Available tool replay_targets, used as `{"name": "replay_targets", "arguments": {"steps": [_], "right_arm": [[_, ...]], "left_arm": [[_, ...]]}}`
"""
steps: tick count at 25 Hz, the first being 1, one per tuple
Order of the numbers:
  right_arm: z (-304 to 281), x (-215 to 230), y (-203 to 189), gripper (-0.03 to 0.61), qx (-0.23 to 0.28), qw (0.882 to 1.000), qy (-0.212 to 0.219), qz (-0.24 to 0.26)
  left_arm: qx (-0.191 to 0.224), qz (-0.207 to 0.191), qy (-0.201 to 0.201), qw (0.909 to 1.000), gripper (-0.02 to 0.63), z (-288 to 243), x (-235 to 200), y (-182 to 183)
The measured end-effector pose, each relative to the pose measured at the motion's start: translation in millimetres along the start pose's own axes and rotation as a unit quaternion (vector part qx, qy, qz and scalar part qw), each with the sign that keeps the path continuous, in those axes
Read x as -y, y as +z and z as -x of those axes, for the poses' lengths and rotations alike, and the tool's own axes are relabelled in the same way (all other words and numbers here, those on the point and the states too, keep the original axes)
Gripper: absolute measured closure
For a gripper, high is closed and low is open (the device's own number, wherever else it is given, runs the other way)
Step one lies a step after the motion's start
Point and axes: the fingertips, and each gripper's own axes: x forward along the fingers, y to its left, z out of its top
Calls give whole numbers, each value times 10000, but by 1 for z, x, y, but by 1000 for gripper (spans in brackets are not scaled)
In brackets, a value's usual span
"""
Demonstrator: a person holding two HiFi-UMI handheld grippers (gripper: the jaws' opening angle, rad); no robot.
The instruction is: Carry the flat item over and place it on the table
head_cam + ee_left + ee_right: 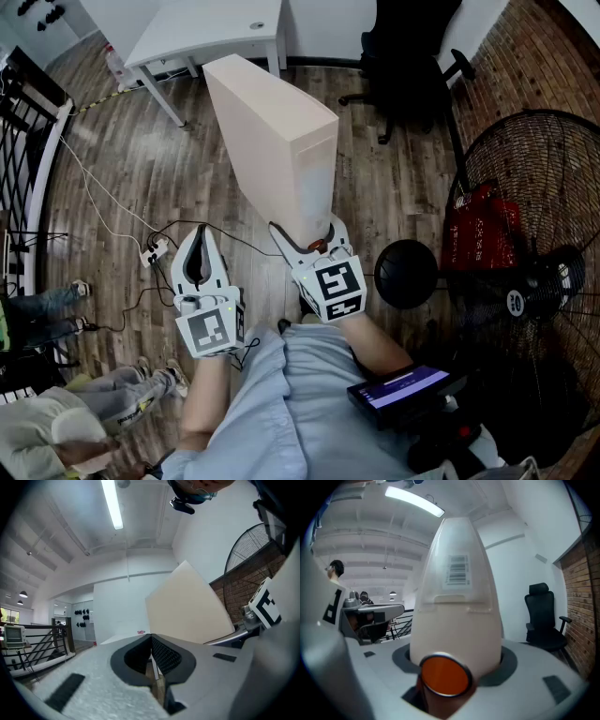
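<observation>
The flat item is a cream box [277, 141] standing tall on its narrow end above the wooden floor. My right gripper [305, 239] is shut on its lower end. In the right gripper view the box [457, 569] fills the middle, a barcode label on its narrow face, and the jaws [457, 644] press on both sides of it. An orange round part [444, 674] sits below it, close to the camera. My left gripper [198, 239] hovers to the left of the box, shut and empty. In the left gripper view its jaws [151, 638] meet, with the box [187, 604] to the right.
A white table [206, 33] stands at the far side, a black office chair [408, 56] to its right. A large black fan [534, 234] and a red object [483, 225] are at the right. A power strip [155, 251] with cables lies on the floor; people's feet are at the left.
</observation>
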Motion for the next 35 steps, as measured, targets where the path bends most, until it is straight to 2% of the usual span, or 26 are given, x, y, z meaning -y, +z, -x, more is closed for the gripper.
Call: {"name": "replay_targets", "arguments": {"steps": [8,15,21,26,35], "right_arm": [[-11,31,-2,290,-9,10000,13,-23],[-33,63,1,284,-41,9995,-69,-321],[-64,72,2,282,-158,9994,-26,-301],[-99,77,-2,281,-242,9993,-19,-273],[-209,86,4,281,-465,9983,-166,-320]], "left_arm": [[-41,-21,-24,10000,604,-27,16,-6],[-123,-15,200,9997,604,-46,10,-10],[-235,61,475,9986,604,-58,-13,-23],[-303,181,539,9979,604,-82,-33,-44],[-373,255,464,9979,604,-174,-106,-71]]}}
